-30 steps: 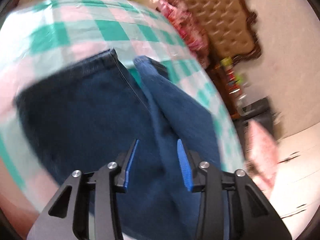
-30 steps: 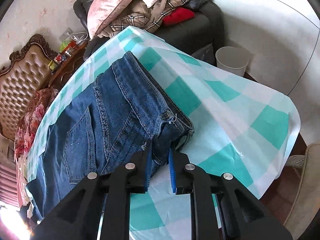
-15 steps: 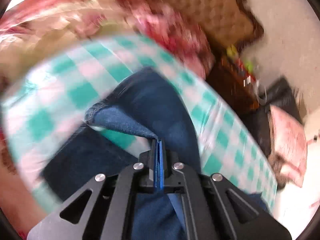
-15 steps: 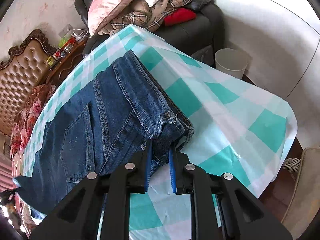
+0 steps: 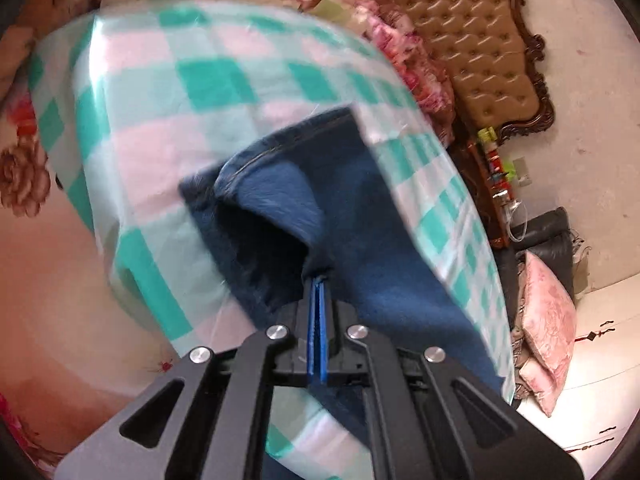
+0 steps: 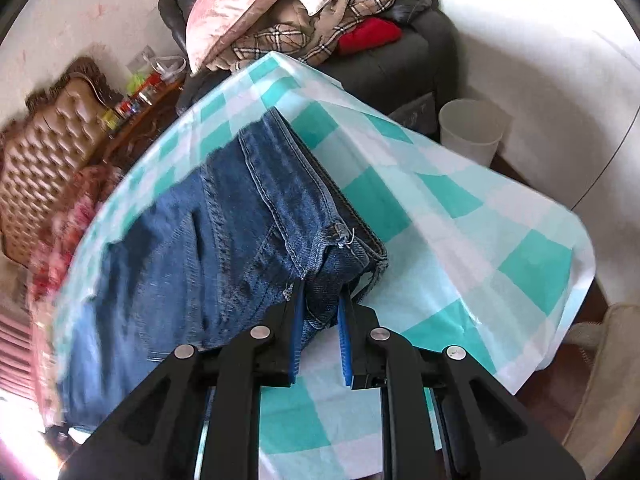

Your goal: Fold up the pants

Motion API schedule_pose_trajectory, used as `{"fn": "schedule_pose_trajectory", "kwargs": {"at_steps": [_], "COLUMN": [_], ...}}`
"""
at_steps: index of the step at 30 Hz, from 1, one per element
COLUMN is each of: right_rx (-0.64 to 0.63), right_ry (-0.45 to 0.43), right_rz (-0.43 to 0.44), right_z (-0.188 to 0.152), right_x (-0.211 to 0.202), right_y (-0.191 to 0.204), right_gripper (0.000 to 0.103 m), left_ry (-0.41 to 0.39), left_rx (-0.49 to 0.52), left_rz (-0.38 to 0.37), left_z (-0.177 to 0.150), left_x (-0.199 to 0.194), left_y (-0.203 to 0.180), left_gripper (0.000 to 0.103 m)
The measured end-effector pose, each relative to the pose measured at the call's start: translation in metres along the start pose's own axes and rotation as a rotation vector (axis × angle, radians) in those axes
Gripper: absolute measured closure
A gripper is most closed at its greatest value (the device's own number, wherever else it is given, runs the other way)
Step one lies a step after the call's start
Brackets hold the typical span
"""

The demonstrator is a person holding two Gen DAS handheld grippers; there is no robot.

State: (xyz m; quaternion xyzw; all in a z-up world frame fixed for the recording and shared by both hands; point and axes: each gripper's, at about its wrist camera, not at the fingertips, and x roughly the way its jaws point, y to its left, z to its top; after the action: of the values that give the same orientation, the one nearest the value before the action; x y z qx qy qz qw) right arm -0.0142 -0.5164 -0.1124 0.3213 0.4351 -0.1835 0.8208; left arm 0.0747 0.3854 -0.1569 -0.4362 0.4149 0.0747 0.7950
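Pants (image 6: 224, 240) lie on a checked tablecloth (image 6: 460, 232), both grippers' fingers (image 5: 314, 312) (image 6: 344, 320) clamped on denim.

Rough denim pants (image 6: 240, 232), glossy checked tablecloth (image 6: 460, 216)

Free room: bare checked tablecloth (image 6: 460, 216) right of the jeans (image 6: 224, 240) and beyond the raised leg hem (image 5: 288, 148). Obstacles: heaped sofa (image 6: 384, 52) behind the table's far corner; white bin (image 6: 472, 128) beside it; tufted headboard (image 5: 484, 52) and cluttered side table (image 5: 496, 184) along the wall.
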Motion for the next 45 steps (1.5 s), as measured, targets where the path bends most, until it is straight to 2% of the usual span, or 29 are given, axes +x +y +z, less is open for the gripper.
{"fn": "schedule_pose_trajectory", "kwargs": {"at_steps": [3,5,7,9,10,11,13,14,17,21,23,24,26,28,29,30,31,32,35,37,41,45], "right_rx": [0.011,0.006,0.013,-0.007,-0.011,-0.014,-0.037,-0.037,-0.012,0.018,0.037,0.035,0.026,-0.001,-0.004,0.000,0.004,0.015,0.054,0.089,0.136,0.131], "right_ry": [0.010,0.022,0.033,0.038,0.041,0.044,0.048,0.043,0.034,0.013,-0.011,-0.034,-0.065,-0.050,-0.014,0.027,0.080,0.139,0.245,0.294,0.311,0.310], "right_rz": [0.036,0.020,0.011,-0.004,-0.010,-0.018,-0.039,-0.037,-0.014,-0.007,0.004,-0.001,-0.010,0.032,0.060,0.101,0.152,0.195,0.272,0.292,0.359,0.339], "right_z": [0.007,0.008,0.008,0.007,0.007,0.007,0.006,0.006,0.008,0.006,0.005,0.004,0.000,-0.006,-0.014,-0.022,-0.030,-0.042,-0.066,-0.077,-0.085,-0.087], "right_x": [-0.007,-0.001,0.003,0.005,0.006,0.008,0.009,0.009,0.007,0.000,-0.014,-0.024,-0.041,-0.048,-0.046,-0.041,-0.033,-0.021,0.007,0.022,0.032,0.035], "right_y": [-0.004,-0.004,-0.006,-0.005,-0.005,-0.005,-0.001,-0.001,-0.002,-0.007,-0.012,-0.014,-0.015,-0.008,-0.001,0.004,0.011,0.019,0.037,0.045,0.059,0.067], "right_gripper": [0.090,0.090,0.090,0.089,0.089,0.089,0.088,0.081,0.074,0.057,0.048,0.046,0.046,0.046,0.046,0.046,0.046,0.046,0.046,0.046,0.048,0.050], "left_ry": [-0.013,0.035,0.072,0.081,0.070,0.048,0.019,0.011,0.030,0.042,0.033,0.032,0.045,0.061,0.061,0.062,0.067,0.069,0.067,0.069,0.071,0.070], "left_rx": [0.009,-0.031,-0.060,-0.066,-0.076,-0.091,-0.125,-0.153,-0.180,-0.173,-0.158,-0.148,-0.142,-0.154,-0.151,-0.147,-0.144,-0.147,-0.143,-0.143,-0.140,-0.135], "left_rz": [0.012,0.035,0.021,0.010,-0.010,-0.031,-0.050,-0.073,-0.096,-0.127,-0.139,-0.129,-0.109,-0.113,-0.103,-0.097,-0.095,-0.094,-0.093,-0.093,-0.099,-0.101], "left_z": [0.002,0.002,0.001,-0.003,-0.003,-0.001,0.005,0.008,0.014,0.014,0.014,0.014,0.016,0.016,0.016,0.016,0.017,0.016,0.015,0.016,0.018,0.018], "left_x": [-0.005,0.009,0.018,0.015,0.010,0.004,-0.003,-0.004,0.001,0.005,0.003,0.005,0.011,0.017,0.019,0.021,0.023,0.025,0.026,0.026,0.024,0.025], "left_y": [-0.006,0.005,0.014,0.022,0.026,0.031,0.040,0.046,0.048,0.034,0.026,0.022,0.021,0.024,0.024,0.024,0.024,0.025,0.025,0.025,0.025,0.025], "left_gripper": [0.102,0.102,0.101,0.088,0.071,0.068,0.068,0.068,0.070,0.070,0.070,0.070,0.070,0.070,0.073,0.082,0.087,0.088,0.091,0.092,0.092,0.092]}}
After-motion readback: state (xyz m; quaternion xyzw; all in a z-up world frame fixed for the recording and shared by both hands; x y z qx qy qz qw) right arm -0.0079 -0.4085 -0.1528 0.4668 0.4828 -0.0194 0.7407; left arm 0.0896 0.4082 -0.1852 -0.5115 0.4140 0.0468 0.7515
